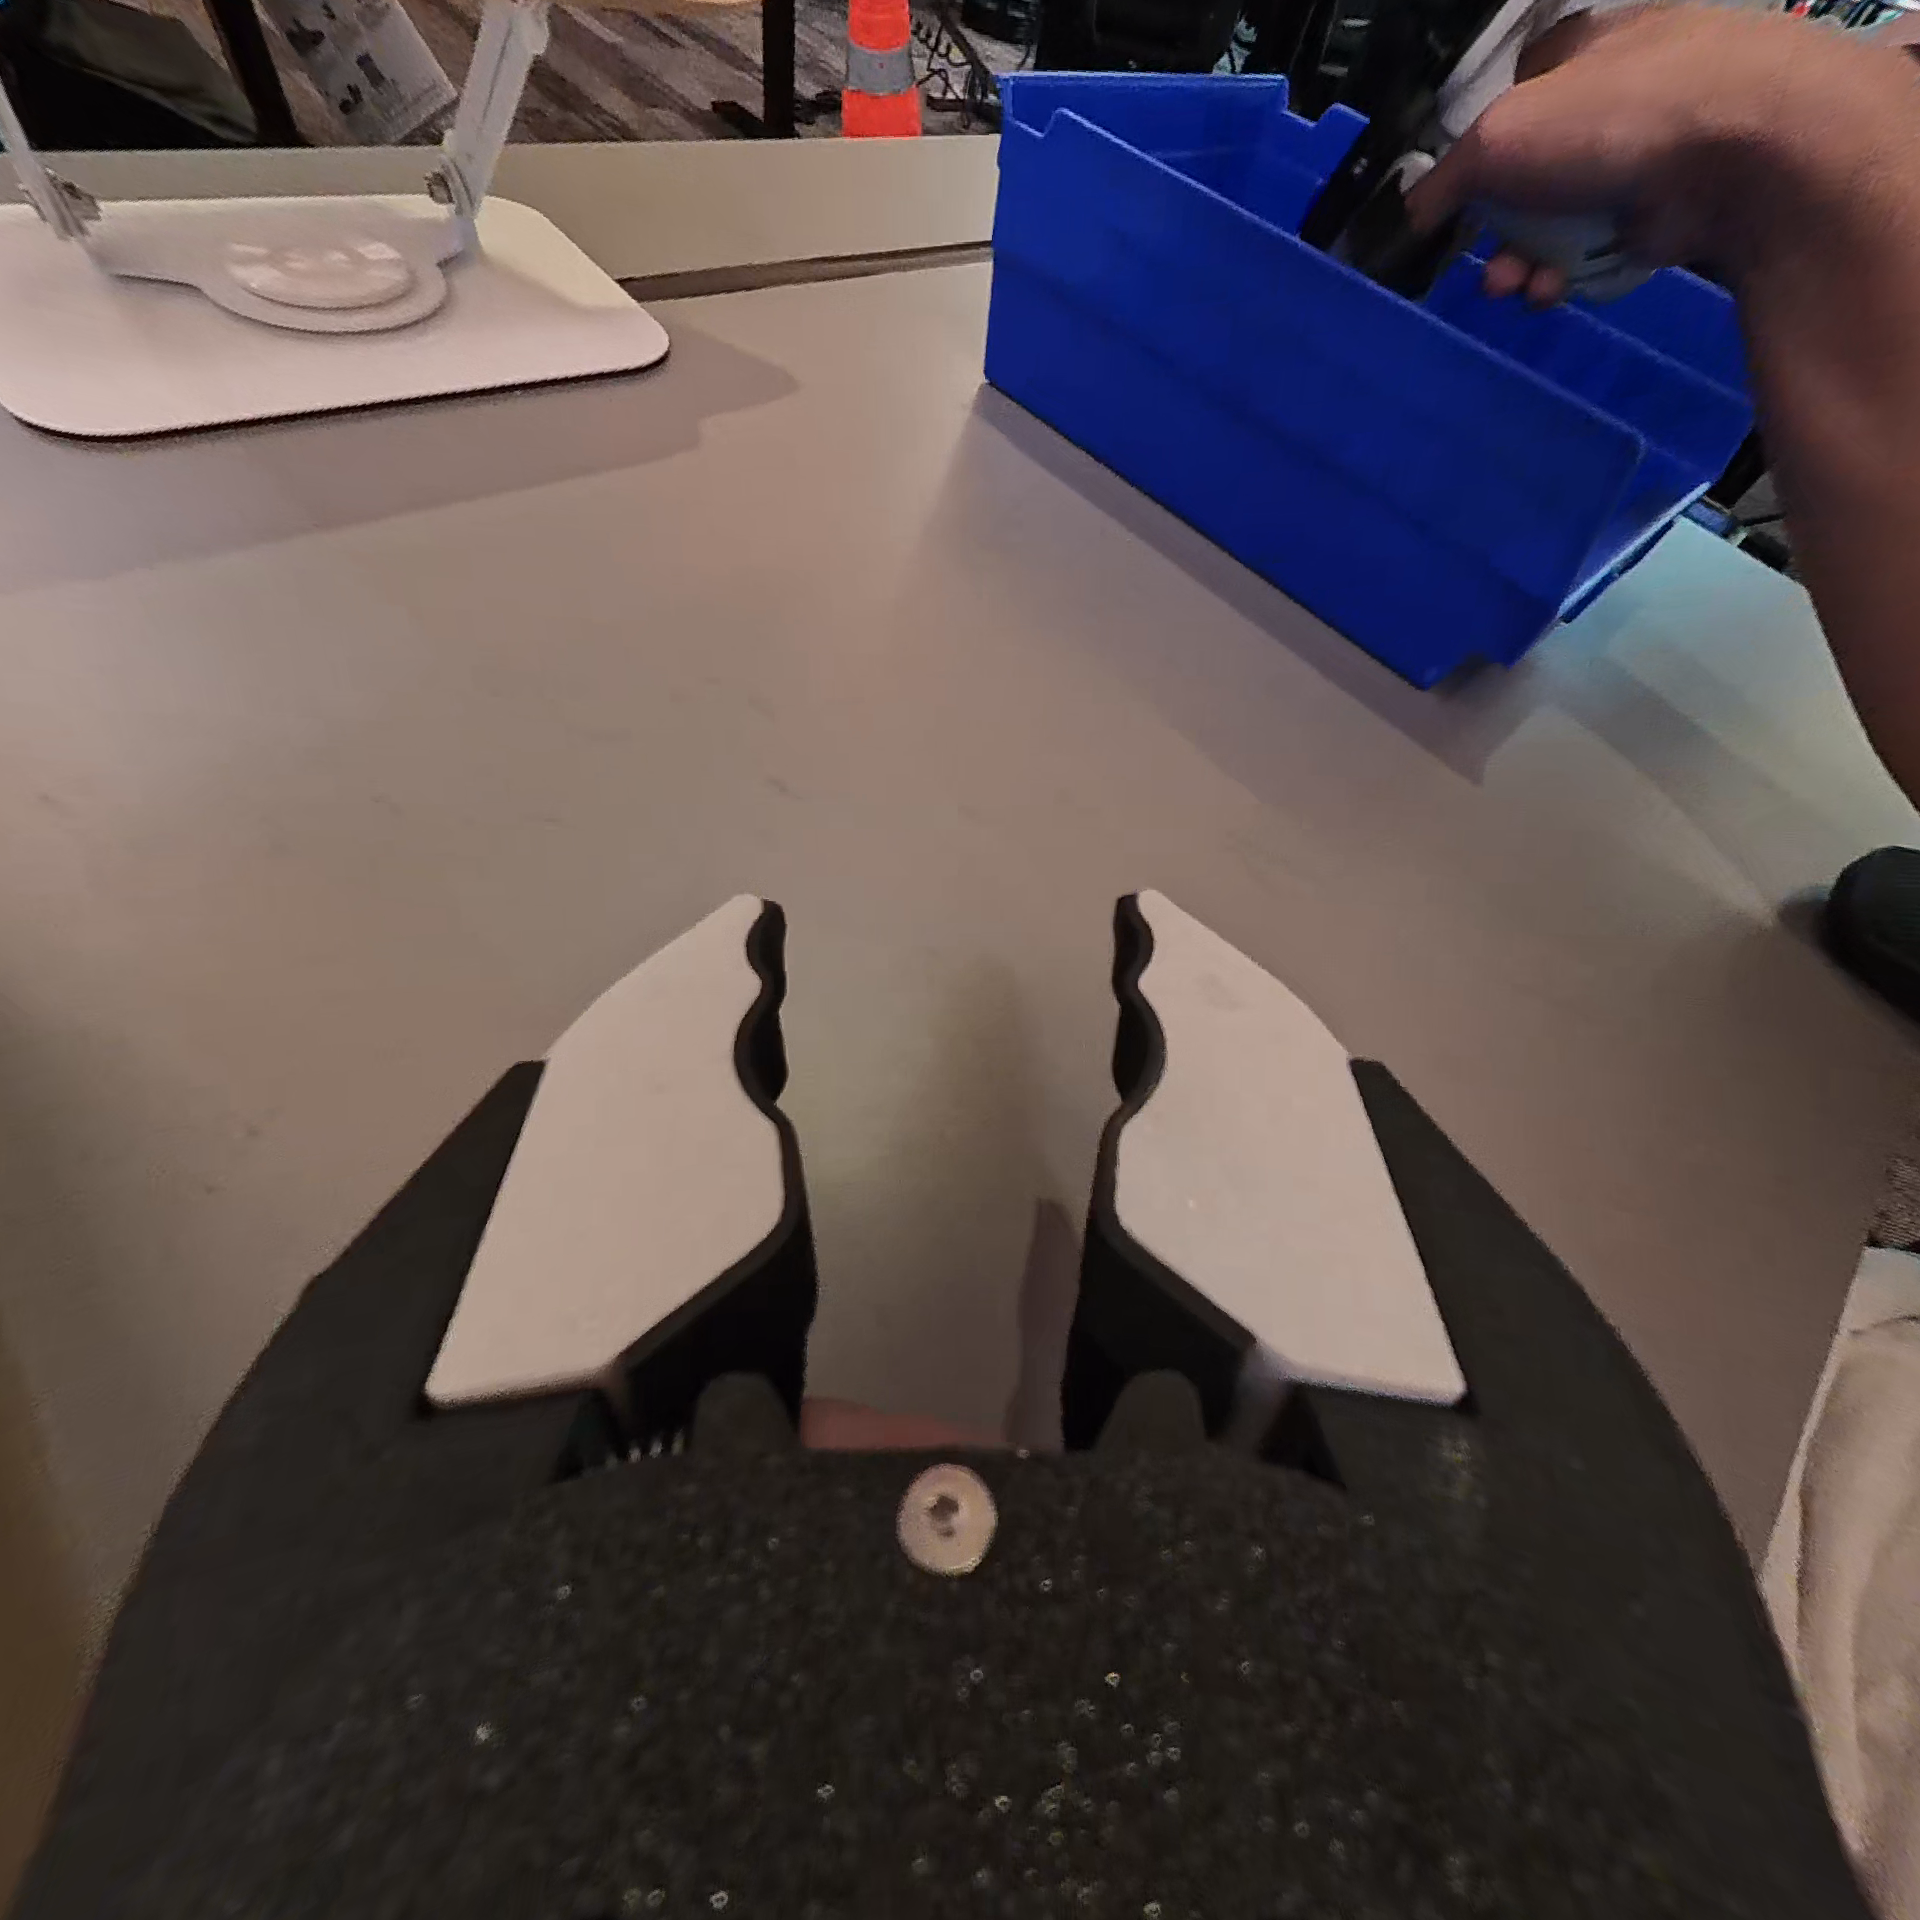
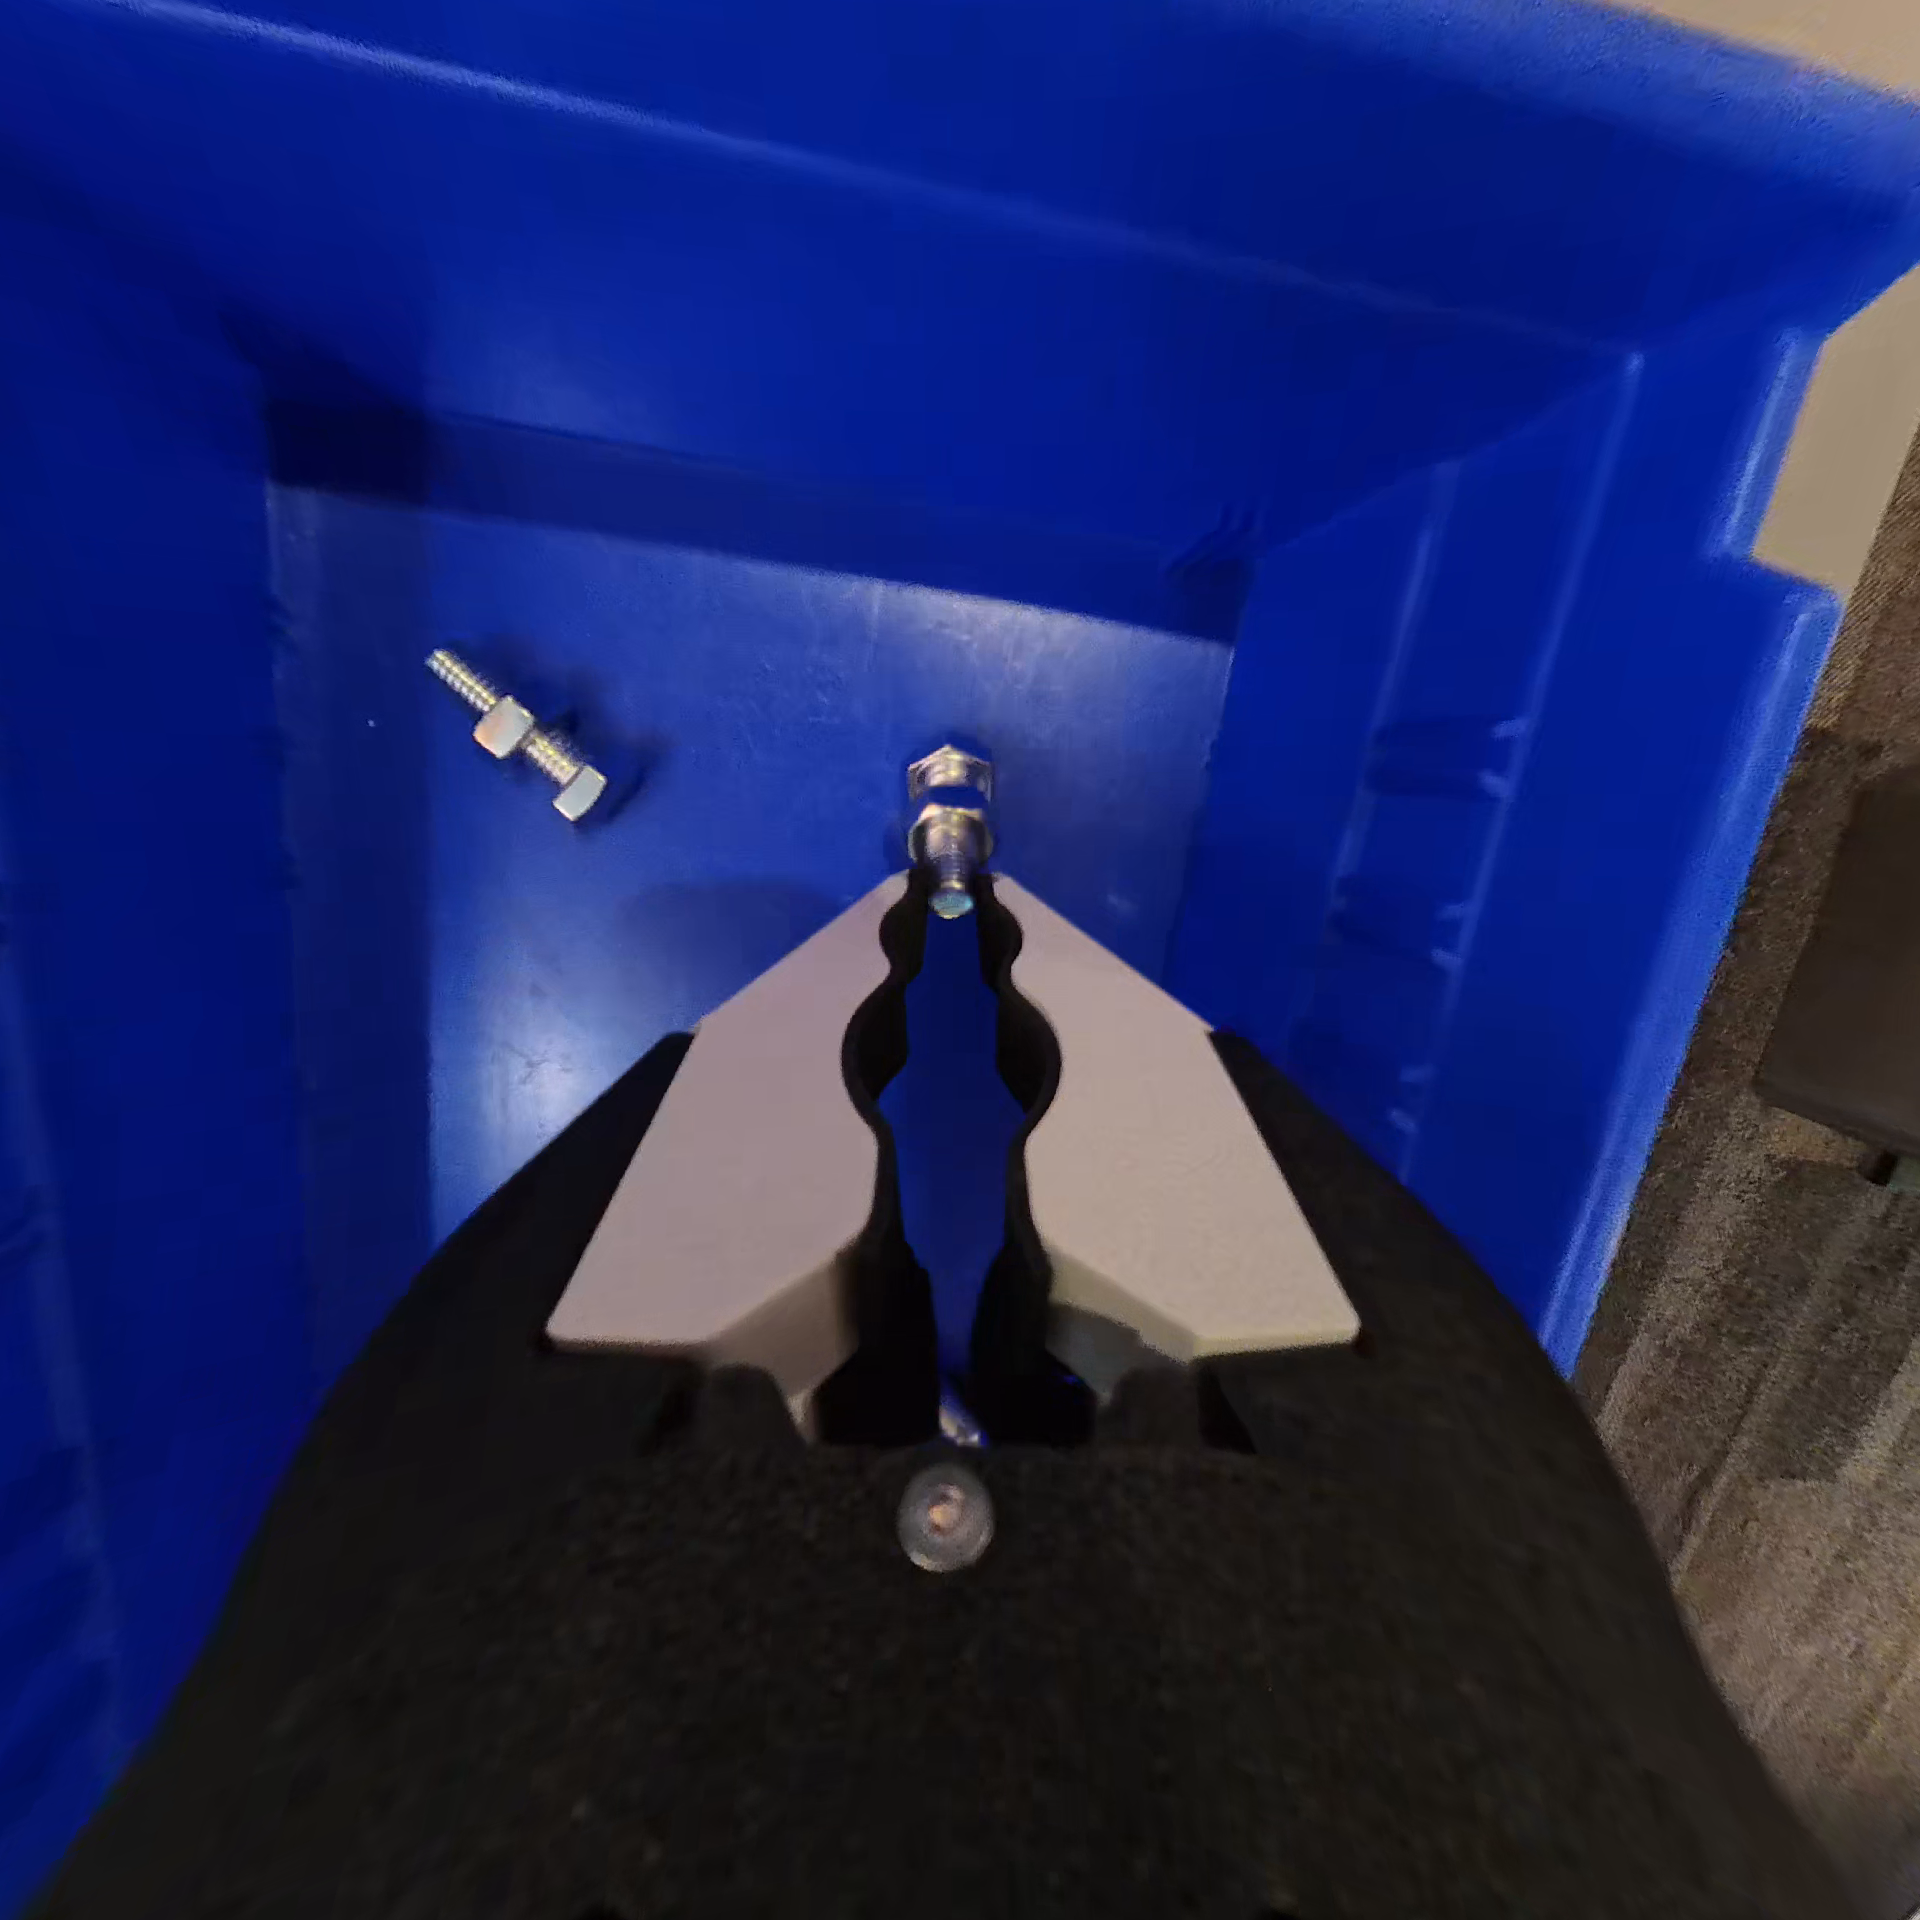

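My right gripper [image 2: 951,902] is inside the blue bin [image 2: 727,312] and is shut on the threaded end of a silver bolt with a nut [image 2: 948,821]; the bolt points away from the fingertips over the bin floor. A second silver bolt with a nut [image 2: 520,740] lies loose on the bin floor to the left. My left gripper [image 1: 951,920] is open and empty above the bare grey table [image 1: 727,675]. In the left wrist view the blue bin [image 1: 1299,416] stands at the far right, and a hand [image 1: 1662,177] holds the right gripper down into it.
A white stand on a white base plate [image 1: 312,312] sits at the table's far left. An orange cone [image 1: 881,73] stands on the floor beyond the table. A dark object [image 1: 1881,925] lies at the table's right edge. Carpeted floor [image 2: 1766,1351] shows right of the bin. The left gripper's tips are roughly 45 cm from the right gripper's.
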Demonstrator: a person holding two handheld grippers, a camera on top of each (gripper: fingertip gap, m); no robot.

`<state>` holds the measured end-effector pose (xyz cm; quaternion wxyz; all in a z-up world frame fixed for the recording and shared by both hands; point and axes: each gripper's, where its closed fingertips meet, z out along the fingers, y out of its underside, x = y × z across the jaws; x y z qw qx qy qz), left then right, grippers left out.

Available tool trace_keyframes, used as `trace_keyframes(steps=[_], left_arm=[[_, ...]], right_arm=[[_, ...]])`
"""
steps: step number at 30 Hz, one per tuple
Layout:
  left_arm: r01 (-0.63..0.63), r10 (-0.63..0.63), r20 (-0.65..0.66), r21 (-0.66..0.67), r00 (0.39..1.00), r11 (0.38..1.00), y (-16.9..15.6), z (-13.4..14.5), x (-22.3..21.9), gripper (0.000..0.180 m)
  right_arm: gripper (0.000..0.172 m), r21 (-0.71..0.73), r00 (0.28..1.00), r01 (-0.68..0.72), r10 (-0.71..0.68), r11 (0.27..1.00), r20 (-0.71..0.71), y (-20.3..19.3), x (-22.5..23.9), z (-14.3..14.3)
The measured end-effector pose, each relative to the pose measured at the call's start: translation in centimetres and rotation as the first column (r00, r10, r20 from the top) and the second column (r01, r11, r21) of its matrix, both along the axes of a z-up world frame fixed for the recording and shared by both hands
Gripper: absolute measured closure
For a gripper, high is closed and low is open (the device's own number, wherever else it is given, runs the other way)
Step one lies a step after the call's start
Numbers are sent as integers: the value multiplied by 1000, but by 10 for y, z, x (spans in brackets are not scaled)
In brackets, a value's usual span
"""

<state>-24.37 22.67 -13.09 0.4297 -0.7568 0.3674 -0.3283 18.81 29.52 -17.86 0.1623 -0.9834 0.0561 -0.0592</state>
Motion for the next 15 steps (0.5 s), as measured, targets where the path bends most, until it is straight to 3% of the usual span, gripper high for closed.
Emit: trace_keyframes(steps=[4, 10, 15], left_arm=[[15, -15, 17, -41, 1000, 999, -4, -2, 4, 121], [12, -12, 20, -13, 1000, 1000, -7, 1, 3, 122], [22, -21, 18, -49, 1000, 999, -8, -2, 3, 121]], right_arm=[[162, -107, 999, -25, 20, 994, -42, -18, -6, -16], [162, -65, 999, -25, 22, 998, -50, -13, -4, -14], [143, -45, 995, -51, 46, 998, -94, -15, -12, 1]])
